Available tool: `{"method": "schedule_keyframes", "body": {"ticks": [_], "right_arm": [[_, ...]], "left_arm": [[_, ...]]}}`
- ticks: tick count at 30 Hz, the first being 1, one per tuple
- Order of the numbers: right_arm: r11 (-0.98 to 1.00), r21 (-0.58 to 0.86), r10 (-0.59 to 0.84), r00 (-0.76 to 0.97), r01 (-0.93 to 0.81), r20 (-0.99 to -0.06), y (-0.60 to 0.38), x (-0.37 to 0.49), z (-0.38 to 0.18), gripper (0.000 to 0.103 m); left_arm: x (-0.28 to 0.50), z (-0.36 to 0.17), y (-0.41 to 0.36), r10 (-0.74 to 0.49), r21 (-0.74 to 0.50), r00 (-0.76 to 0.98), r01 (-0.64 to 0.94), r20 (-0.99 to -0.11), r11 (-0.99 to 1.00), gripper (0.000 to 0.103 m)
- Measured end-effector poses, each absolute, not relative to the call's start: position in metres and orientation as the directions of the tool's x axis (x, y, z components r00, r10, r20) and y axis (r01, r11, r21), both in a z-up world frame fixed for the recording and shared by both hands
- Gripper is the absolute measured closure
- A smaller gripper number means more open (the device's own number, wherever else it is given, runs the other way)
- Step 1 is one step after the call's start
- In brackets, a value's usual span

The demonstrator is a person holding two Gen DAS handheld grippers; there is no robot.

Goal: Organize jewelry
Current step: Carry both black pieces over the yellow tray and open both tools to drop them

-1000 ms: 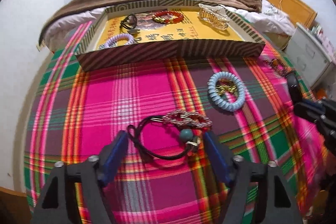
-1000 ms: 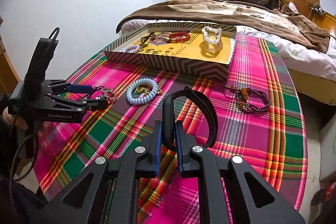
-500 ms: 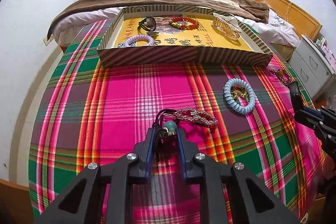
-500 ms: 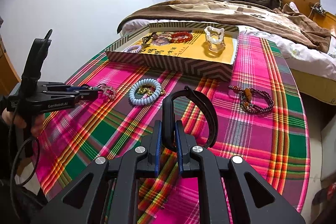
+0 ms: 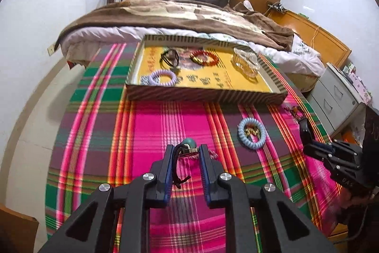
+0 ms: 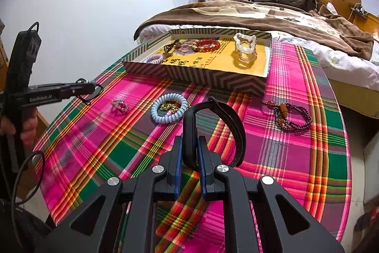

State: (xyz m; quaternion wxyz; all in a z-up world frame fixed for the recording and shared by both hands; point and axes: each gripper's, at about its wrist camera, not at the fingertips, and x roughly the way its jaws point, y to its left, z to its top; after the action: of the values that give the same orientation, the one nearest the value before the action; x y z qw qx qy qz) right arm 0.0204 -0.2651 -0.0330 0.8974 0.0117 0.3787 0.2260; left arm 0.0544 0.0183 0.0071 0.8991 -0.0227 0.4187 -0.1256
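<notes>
My left gripper (image 5: 186, 151) is shut on a black cord necklace with a teal bead (image 5: 188, 142) and holds it just above the plaid cloth. In the right wrist view the cord (image 6: 91, 94) dangles from that gripper's tip (image 6: 93, 87). A rhinestone piece (image 6: 120, 106) lies on the cloth below it. My right gripper (image 6: 189, 141) is shut on a black band (image 6: 214, 120), held upright over the table. The striped tray (image 5: 206, 94) at the far side holds a purple spiral tie (image 5: 163, 78), a red bead bracelet (image 5: 205, 58), a clear hair claw (image 5: 245, 62) and a dark cord piece (image 5: 169, 58).
A pale blue spiral tie (image 6: 169, 110) with a gold chain inside lies mid-table. A purple bead bracelet (image 6: 292, 120) lies to the right, near the tray's corner. A bed with a brown blanket (image 6: 260, 13) stands behind the table. A hand (image 6: 28, 125) grips the left tool.
The left gripper closed on the black cord with the teal bead and rose with it, leaving the rhinestone piece on the cloth. The right gripper kept still with the black band.
</notes>
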Motion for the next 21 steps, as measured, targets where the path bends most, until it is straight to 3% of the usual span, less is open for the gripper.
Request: {"method": "schedule_keyframes", "body": {"ticks": [21], "right_arm": [[0.918, 0.125, 0.367, 0.687, -0.376, -0.627, -0.26, 0.051, 0.01, 0.09]], "left_arm": [[0.11, 0.047, 0.004, -0.298, -0.162, 0.651, 0.262, -0.699, 0.952, 0.082]]}}
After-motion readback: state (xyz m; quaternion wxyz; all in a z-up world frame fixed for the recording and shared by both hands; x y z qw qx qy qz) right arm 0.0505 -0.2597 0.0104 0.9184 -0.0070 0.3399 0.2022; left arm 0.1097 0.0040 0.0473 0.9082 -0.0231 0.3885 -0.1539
